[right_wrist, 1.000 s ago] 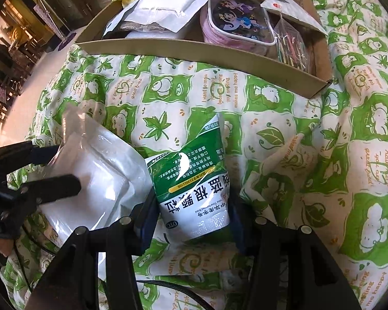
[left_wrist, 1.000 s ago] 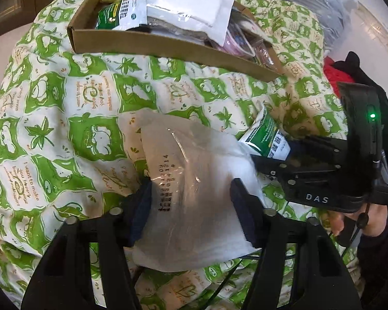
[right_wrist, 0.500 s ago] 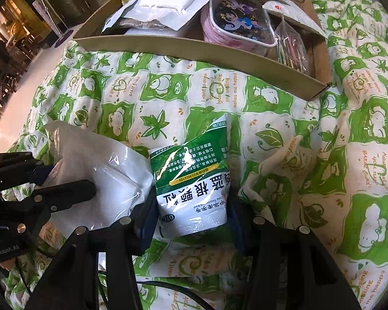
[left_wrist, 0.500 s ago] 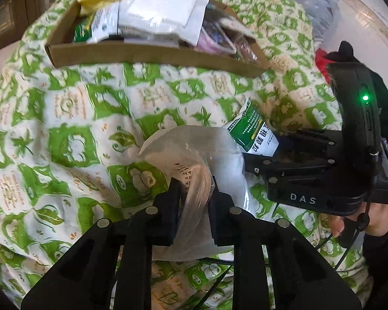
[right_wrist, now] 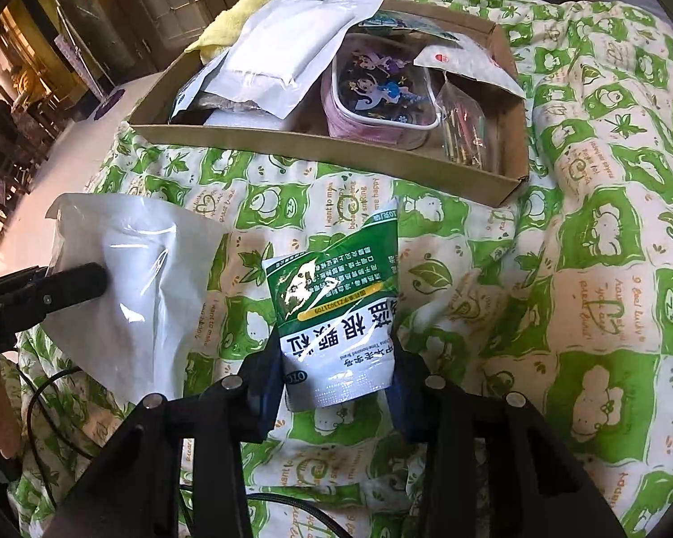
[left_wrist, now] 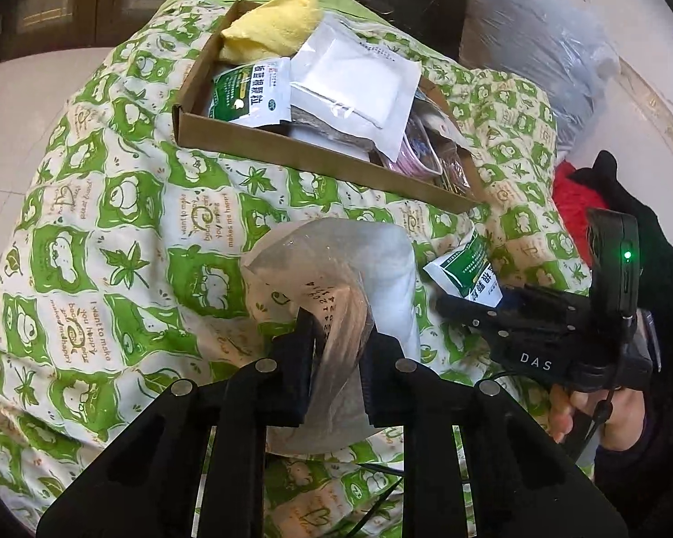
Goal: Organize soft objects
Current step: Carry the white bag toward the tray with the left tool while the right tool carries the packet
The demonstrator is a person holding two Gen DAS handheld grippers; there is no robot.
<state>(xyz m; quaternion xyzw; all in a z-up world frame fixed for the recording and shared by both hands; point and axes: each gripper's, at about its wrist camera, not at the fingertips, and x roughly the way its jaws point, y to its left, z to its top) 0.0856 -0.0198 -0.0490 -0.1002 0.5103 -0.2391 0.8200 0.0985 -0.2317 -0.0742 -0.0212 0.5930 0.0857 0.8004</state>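
My left gripper (left_wrist: 336,340) is shut on a clear plastic bag with white padding (left_wrist: 336,278), pinching its near end and holding it above the green-and-white quilt (left_wrist: 112,233). The bag also shows in the right wrist view (right_wrist: 130,278). My right gripper (right_wrist: 334,376) is shut on a green-and-white sachet (right_wrist: 336,309), held above the quilt; it shows in the left wrist view (left_wrist: 466,269). A shallow cardboard box (left_wrist: 291,152) lies beyond both, holding a yellow cloth (left_wrist: 269,27), a white pouch (left_wrist: 359,85), a similar green sachet (left_wrist: 251,94) and a pink cartoon case (right_wrist: 381,89).
A grey plastic sack (left_wrist: 538,45) and a red cloth (left_wrist: 574,197) sit to the right of the quilt. White floor (left_wrist: 22,112) lies to the left. A packet of small sticks (right_wrist: 464,134) fills the box's right end.
My left gripper closed on the clear bag, bunching it, and lifted it. My right gripper closed on the green sachet and raised it. Both views pulled back from the box.
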